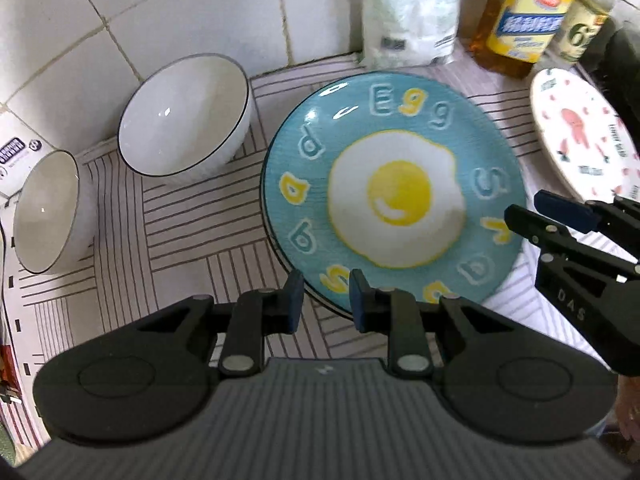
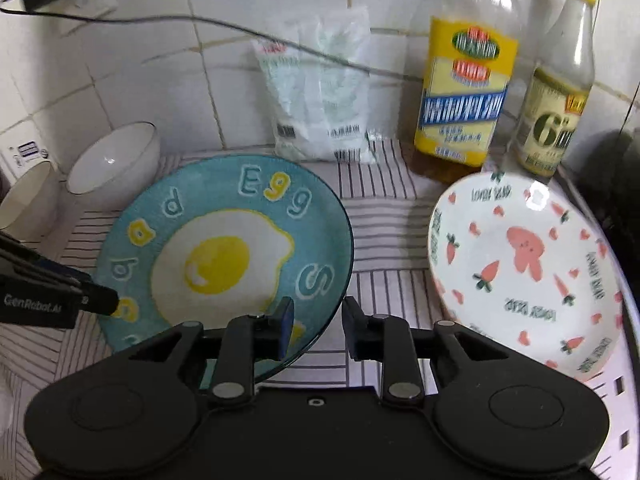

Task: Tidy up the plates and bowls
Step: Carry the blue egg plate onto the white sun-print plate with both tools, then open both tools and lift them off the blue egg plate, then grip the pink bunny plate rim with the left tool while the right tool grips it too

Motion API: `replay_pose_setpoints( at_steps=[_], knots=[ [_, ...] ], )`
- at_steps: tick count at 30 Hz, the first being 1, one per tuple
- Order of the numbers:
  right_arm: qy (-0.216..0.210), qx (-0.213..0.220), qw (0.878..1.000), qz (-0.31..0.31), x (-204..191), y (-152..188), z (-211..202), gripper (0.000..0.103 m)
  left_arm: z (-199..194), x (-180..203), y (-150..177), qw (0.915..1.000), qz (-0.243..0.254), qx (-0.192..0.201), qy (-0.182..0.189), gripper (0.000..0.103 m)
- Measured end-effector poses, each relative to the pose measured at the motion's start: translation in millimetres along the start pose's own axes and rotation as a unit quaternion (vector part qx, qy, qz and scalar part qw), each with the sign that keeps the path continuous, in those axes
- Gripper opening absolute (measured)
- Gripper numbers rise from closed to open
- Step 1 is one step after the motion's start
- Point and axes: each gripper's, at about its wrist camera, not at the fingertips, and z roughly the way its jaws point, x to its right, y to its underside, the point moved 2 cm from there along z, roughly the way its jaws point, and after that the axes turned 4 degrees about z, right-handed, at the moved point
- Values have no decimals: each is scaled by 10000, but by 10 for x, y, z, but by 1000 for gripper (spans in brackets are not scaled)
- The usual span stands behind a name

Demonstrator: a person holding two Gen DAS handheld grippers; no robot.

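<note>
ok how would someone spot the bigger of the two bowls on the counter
Start at the blue egg plate on the striped mat. Beside it, near the tiled wall, stands the bigger bowl: white with a thin dark rim. The smaller bowl beyond it is narrower.

A home kitchen: a white-tiled wall [image 2: 168, 64] rises along the back edge of a counter under a striped cloth [image 2: 384, 216], where oil bottles [image 2: 464, 92] and a white bag [image 2: 320, 92] stand near crockery.
</note>
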Motion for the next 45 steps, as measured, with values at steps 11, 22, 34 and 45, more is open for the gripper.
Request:
replay_pose_setpoints(
  at_steps=[11, 22, 34, 45],
  knots=[
    [196, -561, 9960, 667, 247, 167, -604, 36, -816, 431, 144, 9974, 497, 524, -59, 24],
    [265, -448, 9984, 214, 513, 423, -1288, 51, -1226, 969, 175, 9948, 762, 616, 270, 33],
    [-57, 574, 9976, 394, 1027, 544, -1754, 68, -1339, 1349, 97, 9924, 699, 898, 470, 56],
    [-81, 1762, 9785, 1069, 1521, 807, -1423, 72, -878, 1510, -215, 9905, 483, 1106, 664, 70]
  ],
)
